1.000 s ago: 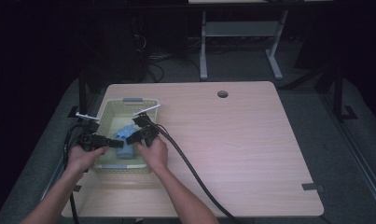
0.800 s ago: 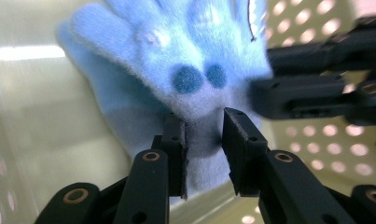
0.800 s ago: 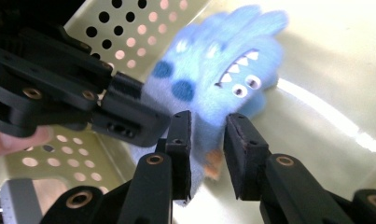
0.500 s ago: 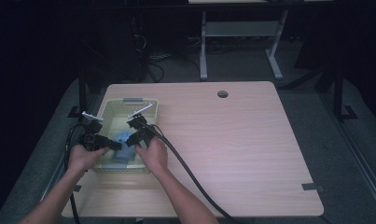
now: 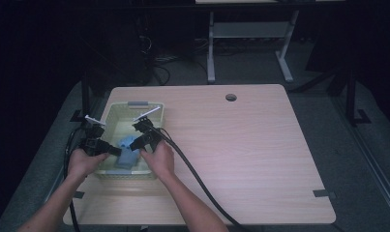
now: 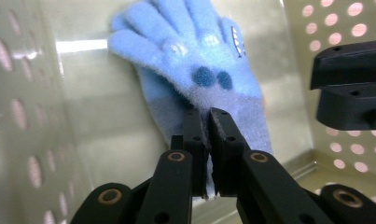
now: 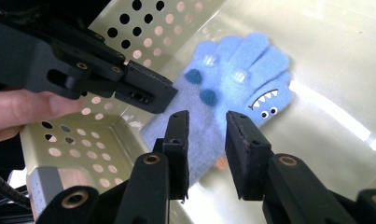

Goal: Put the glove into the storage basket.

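Your left claw (image 6: 209, 122) has just pinched the cuff of the glove (image 6: 195, 70) in the bin (image 5: 116, 112); your right claw (image 7: 206, 122) has been opening, gaping over the glove.

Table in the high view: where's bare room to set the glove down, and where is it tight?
Free: the wooden table right of the basket, out to the cable hole and the near edge. The basket's far half is bare too. Crowded: its near end, where the left gripper pinches the blue glove and the right gripper hovers open.
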A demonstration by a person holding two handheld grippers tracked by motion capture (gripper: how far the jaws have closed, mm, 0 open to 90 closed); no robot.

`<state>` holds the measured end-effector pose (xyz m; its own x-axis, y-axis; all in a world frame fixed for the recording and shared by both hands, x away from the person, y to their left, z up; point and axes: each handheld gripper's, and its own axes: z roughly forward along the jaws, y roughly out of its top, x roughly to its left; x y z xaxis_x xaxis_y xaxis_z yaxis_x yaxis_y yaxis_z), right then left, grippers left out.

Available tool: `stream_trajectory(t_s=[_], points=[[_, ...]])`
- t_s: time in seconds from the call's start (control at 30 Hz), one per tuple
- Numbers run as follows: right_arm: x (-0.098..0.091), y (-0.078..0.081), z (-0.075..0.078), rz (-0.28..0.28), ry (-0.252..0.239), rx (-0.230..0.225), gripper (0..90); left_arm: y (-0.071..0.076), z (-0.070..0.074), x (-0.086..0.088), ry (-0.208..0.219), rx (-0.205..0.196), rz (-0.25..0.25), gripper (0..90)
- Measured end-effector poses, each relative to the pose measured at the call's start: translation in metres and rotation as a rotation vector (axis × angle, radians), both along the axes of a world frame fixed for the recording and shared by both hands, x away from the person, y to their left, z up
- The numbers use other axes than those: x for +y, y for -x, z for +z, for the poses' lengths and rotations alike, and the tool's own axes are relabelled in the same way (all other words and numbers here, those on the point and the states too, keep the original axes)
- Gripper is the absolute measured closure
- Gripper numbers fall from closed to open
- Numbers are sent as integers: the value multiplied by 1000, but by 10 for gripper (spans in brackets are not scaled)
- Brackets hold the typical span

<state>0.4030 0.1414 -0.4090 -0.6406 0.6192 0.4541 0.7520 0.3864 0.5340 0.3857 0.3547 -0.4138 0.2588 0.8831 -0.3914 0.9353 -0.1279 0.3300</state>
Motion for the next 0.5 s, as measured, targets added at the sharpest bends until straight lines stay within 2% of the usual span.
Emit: stream_trajectory(t_s=[0.17,0.3,0.37,0.43,0.5], points=[[-2,1,2,4,-5,-4,688,-1,0,1,-19,-1,3,870],[-5,2,5,7,-23,-4,677,-1,1,4,1,-20,39,865],[-8,1,7,10,-40,-3,673,-1,2,8,22,-14,39,863],[-11,1,8,5,-51,0,670,-1,5,8,19,-23,37,828],[-14,1,10,1,-59,-3,667,-1,7,6,39,-33,37,817]])
